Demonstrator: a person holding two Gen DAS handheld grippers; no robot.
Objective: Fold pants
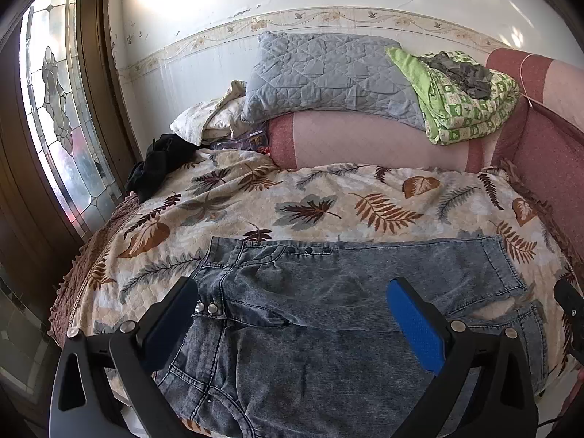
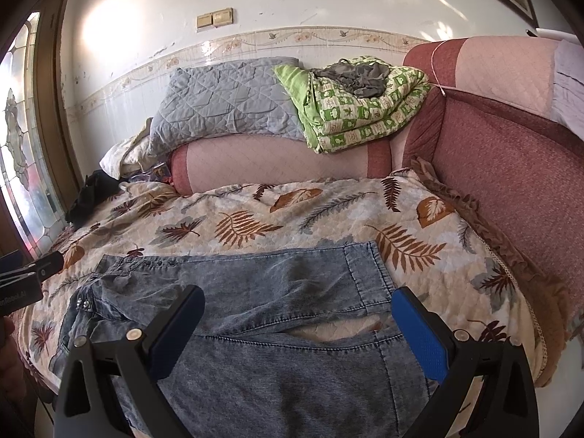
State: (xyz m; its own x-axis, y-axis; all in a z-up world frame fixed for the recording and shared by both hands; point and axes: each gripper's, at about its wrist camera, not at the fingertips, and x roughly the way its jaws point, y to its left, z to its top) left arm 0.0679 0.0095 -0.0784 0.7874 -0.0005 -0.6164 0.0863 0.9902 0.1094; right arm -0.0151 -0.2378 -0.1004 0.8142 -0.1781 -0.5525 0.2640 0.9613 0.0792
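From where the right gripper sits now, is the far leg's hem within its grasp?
Probably yes. The right gripper is open above the jeans, and the far leg's hem lies flat just ahead of its right finger, with nothing lying on it.

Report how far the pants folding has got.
Done: the denim pants lie spread flat on the leaf-print bedspread, both legs side by side. In hand: nothing; left gripper and right gripper hover open above them. Left: every fold.
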